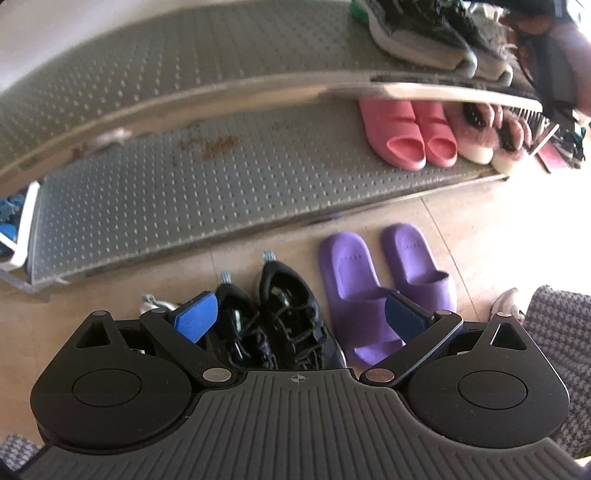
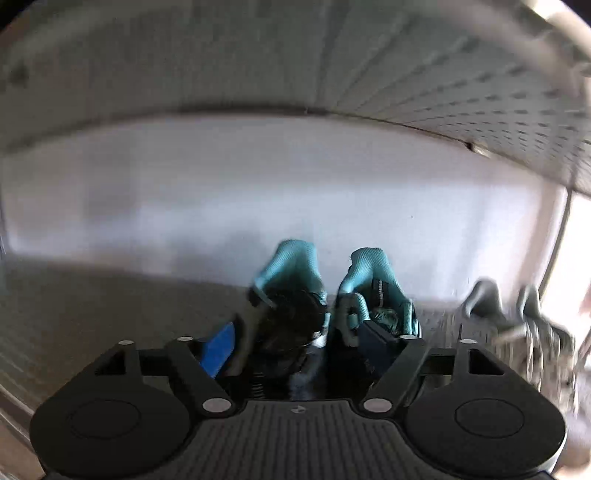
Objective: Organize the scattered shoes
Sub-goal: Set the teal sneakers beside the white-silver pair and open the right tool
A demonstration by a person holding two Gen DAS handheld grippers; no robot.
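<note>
My left claw (image 1: pixel 299 314) hangs spread over the black sneakers (image 1: pixel 280 314) on the floor before the shoe rack (image 1: pixel 184 192), heels toward me, nearer than my spread right claw (image 2: pixel 299 343) straddling the teal sneakers (image 2: pixel 332 295).

Black sneakers (image 1: pixel 280 314), purple slides (image 1: pixel 384 280) on floor

Right wrist view smeared with blur; teal shoes (image 2: pixel 332 295) soft, heels hidden behind the gripper body; grey shoes (image 2: pixel 517 317) at right just streaks. Left wrist view: black sneakers (image 1: pixel 284 317) toes hidden by gripper housing; top-shelf sneakers (image 1: pixel 424 33) cut by frame edge; blue object (image 1: pixel 11 221) far left unidentifiable.
</note>
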